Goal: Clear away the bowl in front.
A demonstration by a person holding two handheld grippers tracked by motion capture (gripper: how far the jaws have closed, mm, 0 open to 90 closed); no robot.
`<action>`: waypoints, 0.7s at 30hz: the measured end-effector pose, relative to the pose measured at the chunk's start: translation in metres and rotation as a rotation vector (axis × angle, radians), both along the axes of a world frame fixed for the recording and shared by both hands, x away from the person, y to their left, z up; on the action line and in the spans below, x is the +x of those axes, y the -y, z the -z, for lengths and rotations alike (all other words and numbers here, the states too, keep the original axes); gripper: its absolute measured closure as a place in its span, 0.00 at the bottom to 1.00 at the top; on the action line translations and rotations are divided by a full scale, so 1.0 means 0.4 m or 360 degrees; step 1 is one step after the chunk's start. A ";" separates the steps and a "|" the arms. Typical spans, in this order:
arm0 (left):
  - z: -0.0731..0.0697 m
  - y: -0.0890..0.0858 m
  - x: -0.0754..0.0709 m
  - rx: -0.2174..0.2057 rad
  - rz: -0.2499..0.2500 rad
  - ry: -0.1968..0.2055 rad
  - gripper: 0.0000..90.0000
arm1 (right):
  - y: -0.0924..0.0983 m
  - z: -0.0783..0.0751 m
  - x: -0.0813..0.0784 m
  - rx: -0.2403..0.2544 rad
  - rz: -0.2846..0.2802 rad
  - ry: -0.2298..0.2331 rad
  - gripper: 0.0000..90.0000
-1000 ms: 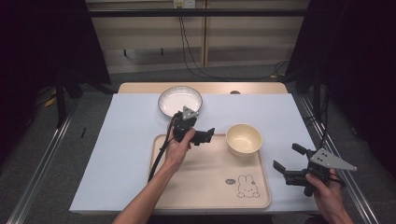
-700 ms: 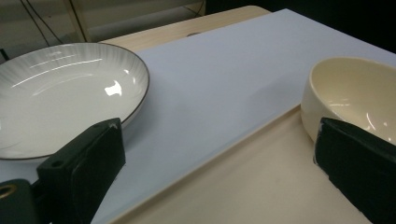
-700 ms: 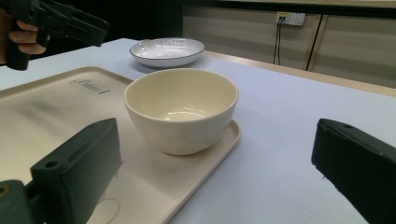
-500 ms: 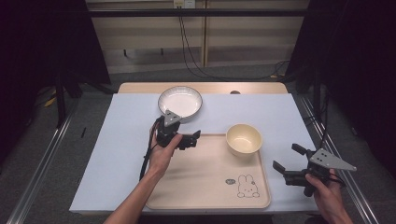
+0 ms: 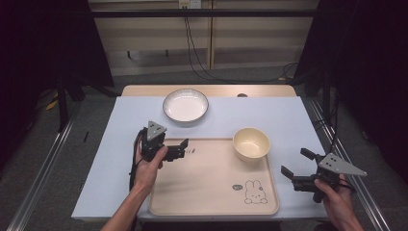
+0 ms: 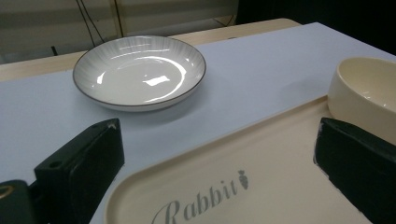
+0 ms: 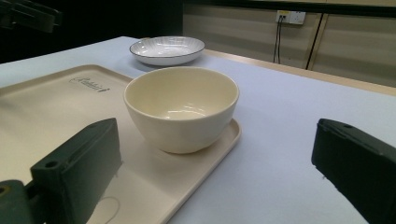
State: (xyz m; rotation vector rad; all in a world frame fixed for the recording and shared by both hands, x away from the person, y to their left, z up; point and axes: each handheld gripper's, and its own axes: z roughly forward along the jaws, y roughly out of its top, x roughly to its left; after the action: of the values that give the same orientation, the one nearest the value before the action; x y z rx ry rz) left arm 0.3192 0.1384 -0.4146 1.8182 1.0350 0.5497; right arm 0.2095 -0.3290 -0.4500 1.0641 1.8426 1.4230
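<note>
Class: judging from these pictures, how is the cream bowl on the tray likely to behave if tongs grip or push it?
The cream bowl looks glossy and rigid, so probably slippery and breakable. Its deep rounded walls narrow to a small base, so a high push might tip it. On the smooth tray it would likely slide.

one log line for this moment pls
left gripper: open, over tray left edge | right gripper: open, right of tray | bowl: on tray | plate: behind tray, on table
</note>
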 end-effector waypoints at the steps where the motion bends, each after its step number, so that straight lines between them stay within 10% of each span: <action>1: 0.000 -0.008 -0.004 -0.0011 0.0004 0.0013 0.02 | 0.000 0.000 0.000 0.0005 -0.0004 0.0002 0.01; 21: 0.018 -0.187 -0.123 -0.0058 -0.0261 0.0020 0.02 | 0.000 0.000 0.001 -0.0003 0.0012 -0.0001 0.01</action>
State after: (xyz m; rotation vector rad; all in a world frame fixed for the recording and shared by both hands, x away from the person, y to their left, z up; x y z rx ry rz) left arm 0.2701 0.2131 -0.4216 1.7056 1.1850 0.6358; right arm 0.2098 -0.3291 -0.4502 1.0694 1.8379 1.4164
